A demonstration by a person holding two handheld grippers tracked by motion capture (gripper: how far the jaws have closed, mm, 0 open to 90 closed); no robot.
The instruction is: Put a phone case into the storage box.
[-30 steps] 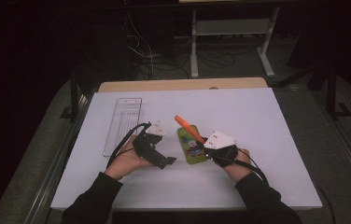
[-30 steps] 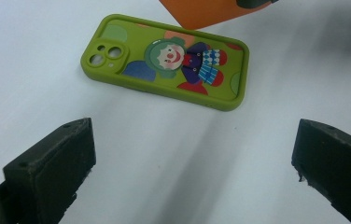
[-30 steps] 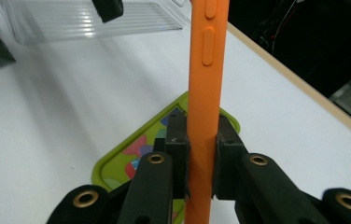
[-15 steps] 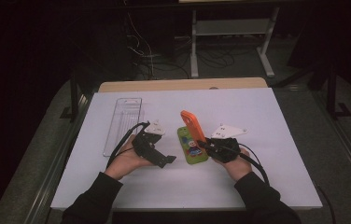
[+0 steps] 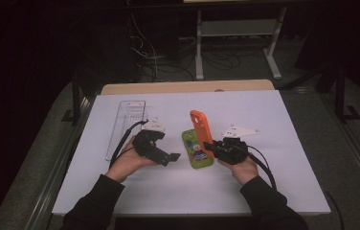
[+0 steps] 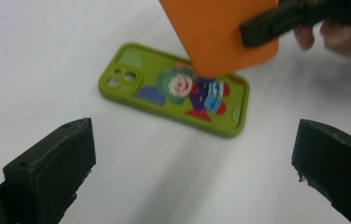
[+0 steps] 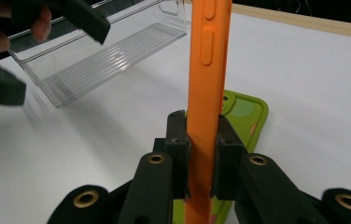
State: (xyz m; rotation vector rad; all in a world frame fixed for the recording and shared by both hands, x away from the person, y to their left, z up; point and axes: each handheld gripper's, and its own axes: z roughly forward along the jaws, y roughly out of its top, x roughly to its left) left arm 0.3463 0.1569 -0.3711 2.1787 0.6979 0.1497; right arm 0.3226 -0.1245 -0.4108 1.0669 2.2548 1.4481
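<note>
Now the right tool (image 5: 212,145) is clamping the orange phone case (image 5: 201,132), holding it on edge above the green case (image 5: 196,149) lying on the table (image 5: 283,191). Left tool (image 5: 168,157) is waiting open-jawed beside it. Next, probably: carrying it to the clear tray (image 5: 126,124).

The high view looks down and forward from above the near edge of the tabletop (image 5: 120,191), far off. The 2 gripper views sit low and very close. All 3 share the green phone case (image 5: 198,154) (image 6: 173,91) (image 7: 243,109) mid-frame.
</note>
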